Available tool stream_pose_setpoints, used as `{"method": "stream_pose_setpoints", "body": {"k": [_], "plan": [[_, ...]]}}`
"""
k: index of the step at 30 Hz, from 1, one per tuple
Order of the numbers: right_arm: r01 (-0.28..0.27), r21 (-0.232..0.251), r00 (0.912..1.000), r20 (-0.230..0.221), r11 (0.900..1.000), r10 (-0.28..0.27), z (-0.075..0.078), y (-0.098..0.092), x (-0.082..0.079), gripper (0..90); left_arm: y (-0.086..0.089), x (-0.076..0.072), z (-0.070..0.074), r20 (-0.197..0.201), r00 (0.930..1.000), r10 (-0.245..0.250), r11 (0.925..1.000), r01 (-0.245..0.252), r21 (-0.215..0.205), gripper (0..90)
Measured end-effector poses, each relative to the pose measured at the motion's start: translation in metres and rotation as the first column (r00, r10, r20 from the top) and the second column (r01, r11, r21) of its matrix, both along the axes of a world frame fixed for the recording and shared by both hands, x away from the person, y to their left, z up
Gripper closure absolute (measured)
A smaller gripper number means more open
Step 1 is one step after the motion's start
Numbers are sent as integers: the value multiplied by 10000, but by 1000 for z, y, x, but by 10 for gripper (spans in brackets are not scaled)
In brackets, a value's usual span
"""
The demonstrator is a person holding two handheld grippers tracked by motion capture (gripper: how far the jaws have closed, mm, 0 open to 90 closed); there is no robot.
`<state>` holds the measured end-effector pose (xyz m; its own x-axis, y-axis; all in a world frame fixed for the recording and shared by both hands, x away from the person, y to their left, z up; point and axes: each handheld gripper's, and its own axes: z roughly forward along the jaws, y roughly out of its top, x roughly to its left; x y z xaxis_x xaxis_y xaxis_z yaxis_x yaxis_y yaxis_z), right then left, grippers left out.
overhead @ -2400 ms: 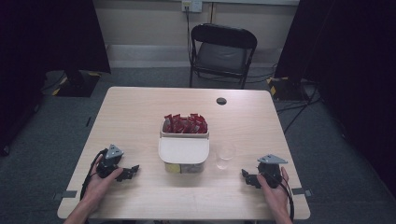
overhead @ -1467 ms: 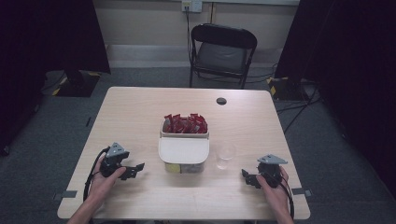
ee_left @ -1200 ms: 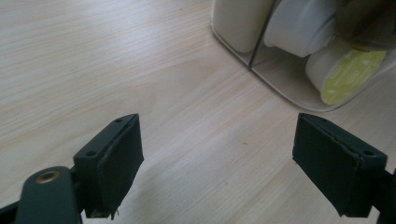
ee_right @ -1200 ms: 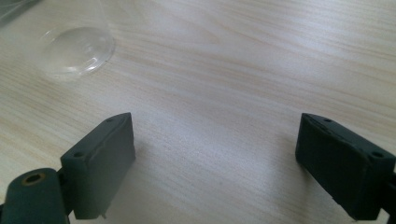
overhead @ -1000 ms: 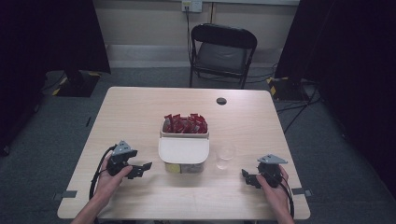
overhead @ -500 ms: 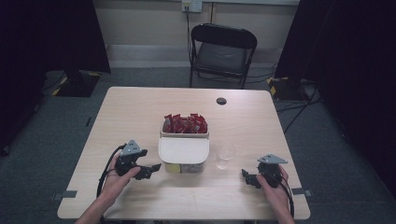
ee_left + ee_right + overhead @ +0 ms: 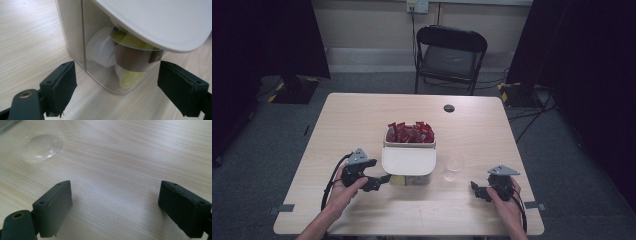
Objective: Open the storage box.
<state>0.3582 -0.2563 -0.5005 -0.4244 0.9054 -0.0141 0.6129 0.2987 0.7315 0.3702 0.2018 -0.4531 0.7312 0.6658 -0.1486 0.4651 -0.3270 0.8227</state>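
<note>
One clear plastic container stands on the bench, and everything here is placed against it. It has two compartments: the far one is open and packed with red packets — too many and too crowded to count — while the near one sits under a single white lid. Through the near wall, in the left gripper view, a few small capsule cups show: one white-sided, one with a brown side and a yellow-green foil top, one pale yellow below it.

One clear cup stands just right of the container. One small dark disc lies well beyond it, and one black folding chair stands past the bench's far edge.

Two tools. The left tool is at the container's near left corner, jaws spread wide on either side of that corner — not touching it. The right tool rests near the cup, on the side away from the container, jaws wide apart over bare wood.
</note>
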Motion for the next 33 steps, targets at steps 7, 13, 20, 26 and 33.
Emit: {"method": "stream_pose_setpoints", "body": {"k": [7,13,20,26,33], "plan": [[0,-2,10000,0,10000,0,0,0,0,112,-2,0,4,-11,10000,-94,9993,94,-367,148],[-1,-2,10000,2,10000,1,0,0,0,112,-4,2,9,56,9996,-272,9991,274,-321,144],[0,1,10000,-1,10000,0,0,0,0,112,-6,3,11,108,9993,-368,9991,370,-190,141],[-2,-3,10000,2,10000,2,0,0,0,112,-5,2,13,163,9992,-362,9989,366,-306,147],[2,4,10000,-8,10000,-2,0,0,0,112,-4,3,14,81,9992,-402,9985,405,-373,149]]}}
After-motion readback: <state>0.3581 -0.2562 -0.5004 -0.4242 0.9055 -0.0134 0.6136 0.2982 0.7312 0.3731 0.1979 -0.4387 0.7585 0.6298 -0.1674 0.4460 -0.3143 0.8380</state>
